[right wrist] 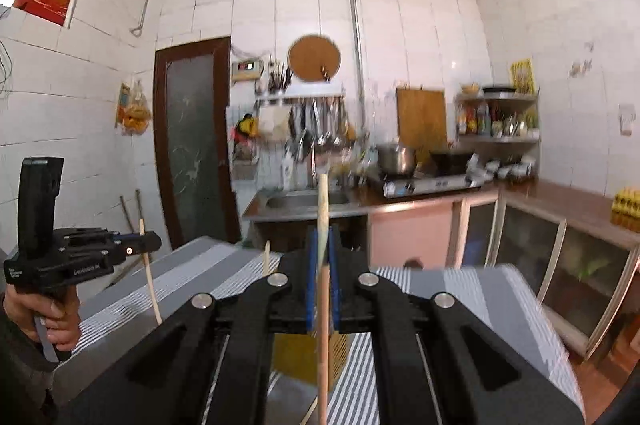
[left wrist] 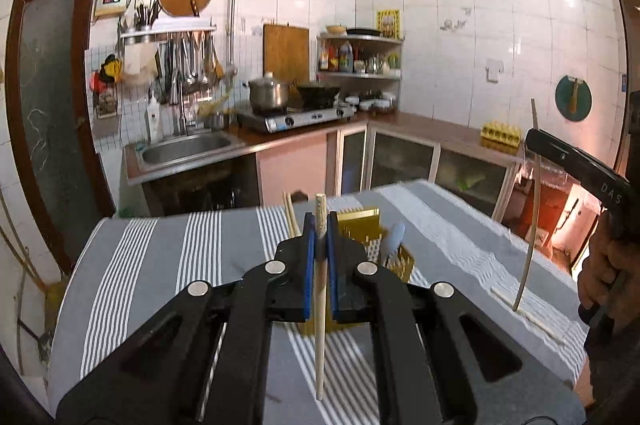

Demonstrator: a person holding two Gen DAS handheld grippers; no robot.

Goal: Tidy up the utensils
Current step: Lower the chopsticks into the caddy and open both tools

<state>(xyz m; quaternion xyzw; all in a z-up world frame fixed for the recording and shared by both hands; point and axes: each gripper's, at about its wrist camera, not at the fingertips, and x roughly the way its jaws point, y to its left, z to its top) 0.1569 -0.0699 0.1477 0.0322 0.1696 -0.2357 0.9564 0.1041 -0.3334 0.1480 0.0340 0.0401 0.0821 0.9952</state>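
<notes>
1. We see the yellow utensil holder (left wrist: 362, 225) only in part; the left gripper (left wrist: 321, 253) covers its near side, and in the right wrist view only a yellow patch shows under the right gripper (right wrist: 322, 277)
2. What the pale blue item (left wrist: 394, 237) in the holder is, we cannot tell
3. Left gripper: blue pads (left wrist: 309, 265) clamped together on a chopstick (left wrist: 320, 285), long axis near upright, carved end up, plain tip down over the striped tablecloth (left wrist: 160, 253)
4. Right gripper: pads closed on a second chopstick (right wrist: 323, 265), also upright, lower end cut off by the frame
5. Two more chopsticks (left wrist: 291, 213) stand in the holder, near the table's far edge
6. One loose chopstick (left wrist: 532, 313) lies flat toward the table's right edge, pointing diagonally
</notes>
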